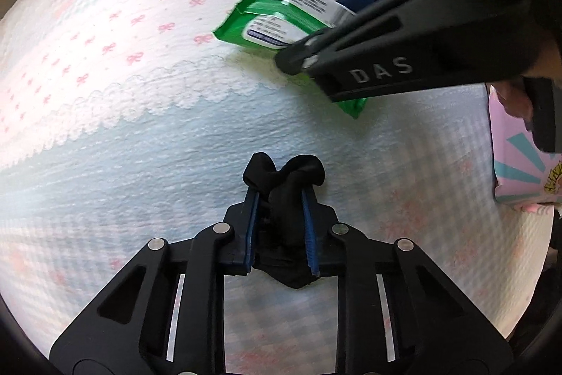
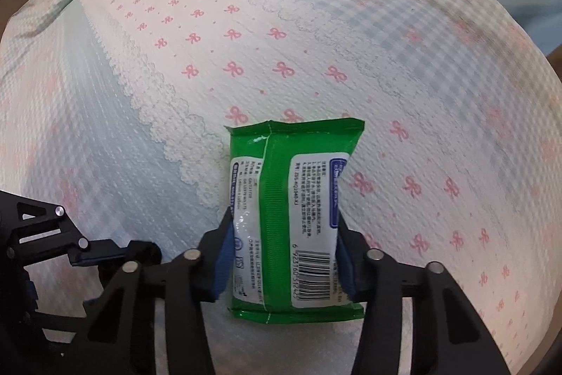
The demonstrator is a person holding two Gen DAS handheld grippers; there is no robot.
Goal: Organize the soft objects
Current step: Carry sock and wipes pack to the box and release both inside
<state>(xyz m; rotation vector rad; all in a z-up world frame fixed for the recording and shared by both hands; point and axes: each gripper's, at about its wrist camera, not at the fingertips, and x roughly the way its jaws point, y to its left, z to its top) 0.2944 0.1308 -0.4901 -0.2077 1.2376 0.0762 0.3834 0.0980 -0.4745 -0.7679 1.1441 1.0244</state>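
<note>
My left gripper (image 1: 281, 195) is shut on a bunched black sock (image 1: 284, 178), whose ends bulge out past the blue fingertips above the bedsheet. My right gripper (image 2: 282, 227) is shut on a green pack of wet wipes (image 2: 281, 199), gripping its two long sides; white labels and a barcode face up. In the left wrist view the same pack (image 1: 274, 20) lies ahead and to the right, with the right gripper (image 1: 330, 20) closed over it. The left gripper's arm (image 2: 70, 241) shows at the lower left of the right wrist view.
A bedsheet (image 1: 123, 65) with pink bows, lace bands and pale blue checks covers the whole surface. A pink and teal printed package (image 1: 520, 174) lies at the right edge of the left wrist view.
</note>
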